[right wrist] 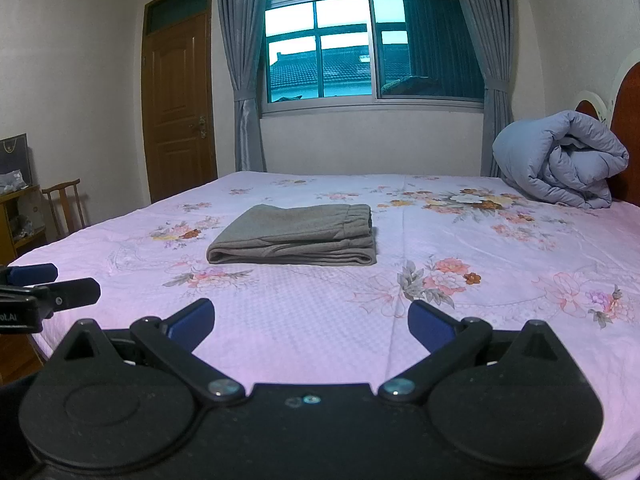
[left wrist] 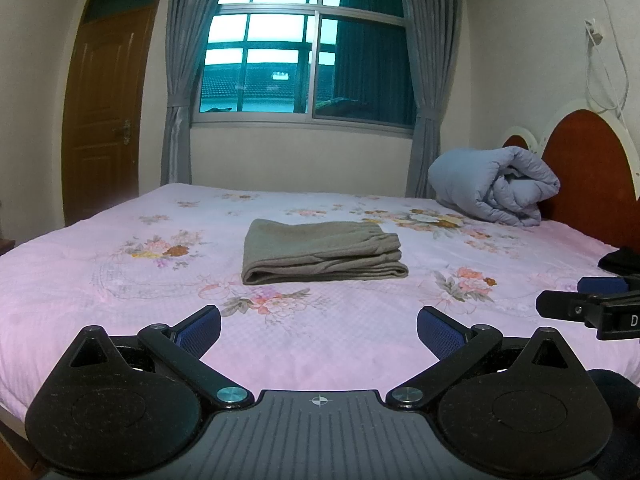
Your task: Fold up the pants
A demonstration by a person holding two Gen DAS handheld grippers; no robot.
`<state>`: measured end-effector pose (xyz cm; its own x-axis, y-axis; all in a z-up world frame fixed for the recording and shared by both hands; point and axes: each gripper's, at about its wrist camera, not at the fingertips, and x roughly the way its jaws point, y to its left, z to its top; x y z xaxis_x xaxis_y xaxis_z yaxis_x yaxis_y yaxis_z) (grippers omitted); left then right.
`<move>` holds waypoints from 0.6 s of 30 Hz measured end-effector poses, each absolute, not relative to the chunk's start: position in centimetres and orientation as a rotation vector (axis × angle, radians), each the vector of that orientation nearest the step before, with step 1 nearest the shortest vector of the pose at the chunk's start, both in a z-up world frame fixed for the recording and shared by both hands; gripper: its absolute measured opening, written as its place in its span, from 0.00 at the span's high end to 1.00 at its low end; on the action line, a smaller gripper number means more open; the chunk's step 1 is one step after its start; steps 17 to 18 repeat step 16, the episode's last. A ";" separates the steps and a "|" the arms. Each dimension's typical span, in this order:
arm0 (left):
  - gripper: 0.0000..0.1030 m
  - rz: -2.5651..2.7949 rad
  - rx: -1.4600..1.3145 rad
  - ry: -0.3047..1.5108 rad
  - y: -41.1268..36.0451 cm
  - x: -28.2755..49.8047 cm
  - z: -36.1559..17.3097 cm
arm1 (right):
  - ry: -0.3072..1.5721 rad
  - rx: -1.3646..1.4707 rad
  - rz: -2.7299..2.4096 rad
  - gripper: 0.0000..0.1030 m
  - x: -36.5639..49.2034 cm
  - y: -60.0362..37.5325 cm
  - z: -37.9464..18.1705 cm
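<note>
Two blue-padded fingers of the left gripper stand wide apart with nothing between them, low over the near edge of the bed. Beyond them the grey pants lie folded in a flat stack at mid-bed, well apart from the rolled blue quilt by the headboard.

From the right wrist, the right gripper likewise has its jaws wide and empty, with the pants ahead on the floral sheet and the left gripper at the left edge.
</note>
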<state>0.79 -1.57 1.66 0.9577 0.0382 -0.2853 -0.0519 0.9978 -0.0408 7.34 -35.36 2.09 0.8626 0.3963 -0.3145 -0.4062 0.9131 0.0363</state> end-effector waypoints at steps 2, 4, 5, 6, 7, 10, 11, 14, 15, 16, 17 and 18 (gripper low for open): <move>0.00 0.048 -0.050 0.285 -1.5 0.6 1.7 | 0.323 -0.032 0.421 0.05 7.3 -35.4 2.1; 0.00 0.048 -0.050 0.285 -1.4 0.7 1.7 | 0.323 -0.032 0.421 0.05 7.4 -35.4 2.1; 0.00 0.045 -0.050 0.283 -1.4 0.7 1.7 | 0.323 -0.032 0.421 0.05 7.3 -35.4 2.1; 0.00 0.040 -0.051 0.282 -1.4 0.7 1.7 | 0.324 -0.033 0.420 0.05 7.3 -35.4 2.1; 0.00 0.034 -0.050 0.278 -1.3 0.6 1.8 | 0.324 -0.032 0.421 0.05 7.3 -35.4 2.1; 0.00 0.032 -0.048 0.244 -1.4 0.2 1.9 | 0.323 -0.032 0.421 0.05 7.3 -35.3 2.1; 0.00 0.037 -0.048 0.228 -1.4 0.0 2.0 | 0.324 -0.032 0.420 0.05 7.3 -35.3 2.1; 0.00 0.029 -0.053 0.222 -1.2 -0.1 2.0 | 0.324 -0.033 0.421 0.05 7.3 -35.3 2.1; 0.00 0.030 -0.054 0.225 -1.2 -0.1 2.0 | 0.325 -0.033 0.420 0.05 7.3 -35.4 2.1; 0.00 0.036 -0.054 0.229 -1.2 0.0 2.0 | 0.326 -0.034 0.421 0.05 7.3 -35.5 2.0; 0.00 0.036 -0.054 0.229 -1.2 0.0 2.0 | 0.326 -0.034 0.421 0.05 7.3 -35.5 2.0; 0.00 0.036 -0.054 0.229 -1.2 0.0 2.0 | 0.326 -0.034 0.421 0.05 7.3 -35.5 2.0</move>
